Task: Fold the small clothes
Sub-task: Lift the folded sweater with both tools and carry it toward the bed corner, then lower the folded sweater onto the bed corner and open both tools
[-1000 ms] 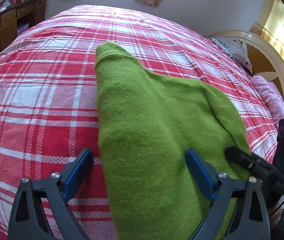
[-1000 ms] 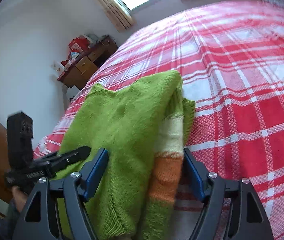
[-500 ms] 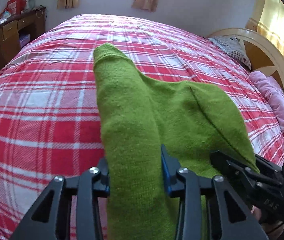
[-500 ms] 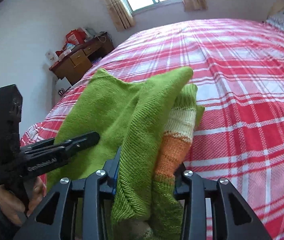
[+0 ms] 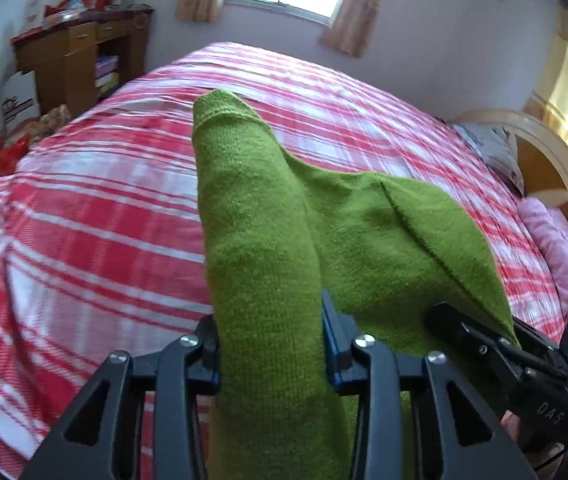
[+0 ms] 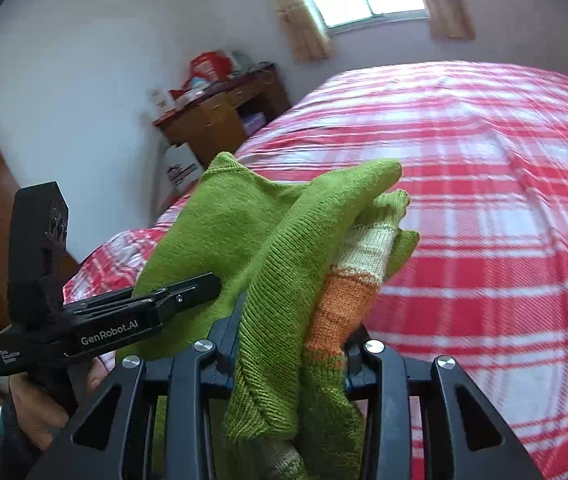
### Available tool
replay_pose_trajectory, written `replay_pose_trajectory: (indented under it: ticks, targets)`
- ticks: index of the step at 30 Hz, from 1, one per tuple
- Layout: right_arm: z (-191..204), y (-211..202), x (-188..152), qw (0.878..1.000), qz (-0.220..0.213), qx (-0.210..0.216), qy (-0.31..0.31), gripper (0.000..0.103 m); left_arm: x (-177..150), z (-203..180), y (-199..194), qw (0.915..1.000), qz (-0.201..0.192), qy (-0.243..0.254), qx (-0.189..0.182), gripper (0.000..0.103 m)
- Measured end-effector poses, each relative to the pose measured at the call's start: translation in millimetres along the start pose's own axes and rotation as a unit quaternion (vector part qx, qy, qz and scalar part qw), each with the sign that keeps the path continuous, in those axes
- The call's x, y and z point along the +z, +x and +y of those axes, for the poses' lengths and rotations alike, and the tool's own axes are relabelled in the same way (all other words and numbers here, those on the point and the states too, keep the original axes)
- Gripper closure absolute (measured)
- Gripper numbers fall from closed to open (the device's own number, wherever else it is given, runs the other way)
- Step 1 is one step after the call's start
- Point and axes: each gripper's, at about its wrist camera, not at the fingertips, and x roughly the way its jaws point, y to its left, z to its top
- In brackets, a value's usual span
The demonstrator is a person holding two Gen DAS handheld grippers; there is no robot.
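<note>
The left gripper (image 5: 269,344) has just closed its fingers (image 5: 330,344) narrowly on a bunched fold of the green sweater (image 5: 364,240). The right gripper (image 6: 290,354) has likewise just closed on the sweater's edge with its orange and cream sleeve (image 6: 348,280). Both point obliquely down at the plaid bed (image 5: 103,216), side by side, with the sweater stretched between them above it.
</note>
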Motion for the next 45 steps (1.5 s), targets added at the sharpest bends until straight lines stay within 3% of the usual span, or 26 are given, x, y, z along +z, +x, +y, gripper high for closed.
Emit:
replay_pose_trajectory:
  ticks: [11, 19, 24, 30, 34, 37, 41, 43, 45]
  targets:
    - [100.5, 51.6, 38.5, 0.993, -0.008, 0.067, -0.097, 0.067, 22.5, 73.3, -31.9, 0.9934, -0.059, -0.056, 0.081, 0.065]
    - [142.7, 102.6, 66.2, 0.983, -0.030, 0.101, -0.148, 0.068, 51.4, 110.1, -21.6, 0.9839, -0.090, -0.058, 0.143, 0.065]
    - [150.5, 157.9, 88.6, 0.980, -0.055, 0.087, -0.170, 0.068, 76.9, 134.4, 14.3, 0.9746, -0.107, -0.049, 0.191, 0.065]
    - [128.3, 242.0, 93.6, 0.988, -0.020, 0.034, -0.149, 0.068, 85.2, 162.1, 73.0, 0.9674, -0.062, -0.042, 0.242, 0.065]
    - [99.4, 267.7, 96.7, 0.995, 0.013, 0.053, -0.088, 0.068, 80.7, 180.5, 72.2, 0.9715, -0.068, -0.079, 0.213, 0.056]
    - [91.4, 275.4, 99.2, 0.995, 0.030, 0.058, -0.071, 0.066, 80.1, 193.2, 72.4, 0.9715, -0.066, -0.114, 0.198, 0.043]
    - [69.8, 280.0, 103.0, 0.995, 0.048, 0.085, -0.013, 0.047, 76.5, 220.6, 68.0, 0.9705, -0.060, -0.188, 0.139, 0.025]
    - [57.8, 277.1, 101.5, 0.993, 0.052, 0.105, 0.020, 0.046, 73.7, 224.7, 63.8, 0.9678, -0.058, -0.216, 0.116, 0.021]
    - [47.4, 263.0, 94.8, 0.992, 0.041, 0.110, 0.047, 0.046, 70.4, 223.2, 58.6, 0.9666, -0.051, -0.220, 0.121, 0.017]
